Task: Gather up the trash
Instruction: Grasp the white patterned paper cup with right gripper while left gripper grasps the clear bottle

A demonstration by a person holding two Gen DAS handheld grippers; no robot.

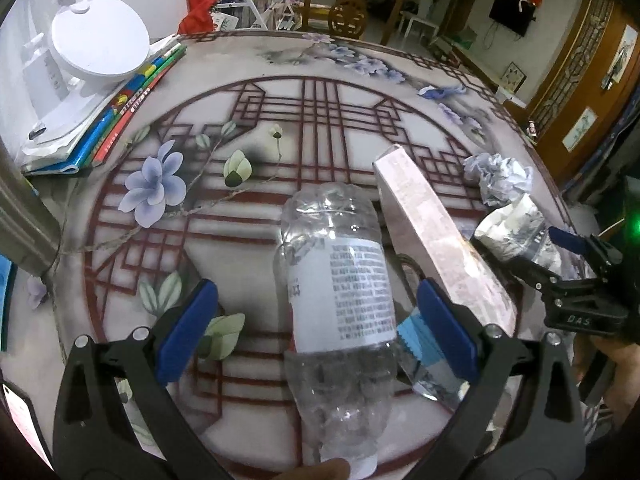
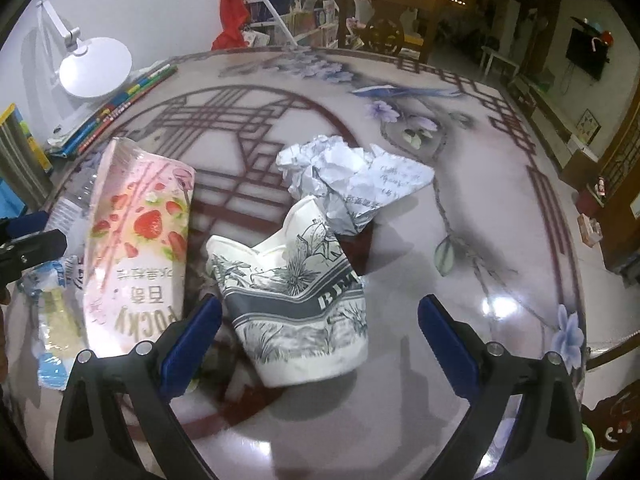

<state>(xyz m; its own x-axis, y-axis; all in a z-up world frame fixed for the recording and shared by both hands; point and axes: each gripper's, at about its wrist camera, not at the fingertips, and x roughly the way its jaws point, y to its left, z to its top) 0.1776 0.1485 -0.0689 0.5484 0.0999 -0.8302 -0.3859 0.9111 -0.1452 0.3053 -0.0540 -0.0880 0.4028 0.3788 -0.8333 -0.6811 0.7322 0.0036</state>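
Left wrist view: your left gripper point(image 1: 316, 312) gapes around bottle point(image 1: 336, 296), ungrasped | right gripper point(image 2: 320, 328) released near cup point(image 2: 300, 304) | box point(image 2: 140, 248), paper point(image 2: 344, 176) uncollected, upper frame

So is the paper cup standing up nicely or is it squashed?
Squashed. The paper cup lies tipped on the table, its rim buckled and folded in.

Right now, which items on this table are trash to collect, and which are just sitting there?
Trash:
- plastic bottle
- pink snack box
- crushed paper cup
- crumpled paper
- clear wrapper

Not part of the job:
- white desk lamp
- stack of books

Both grippers, left and right, are open.
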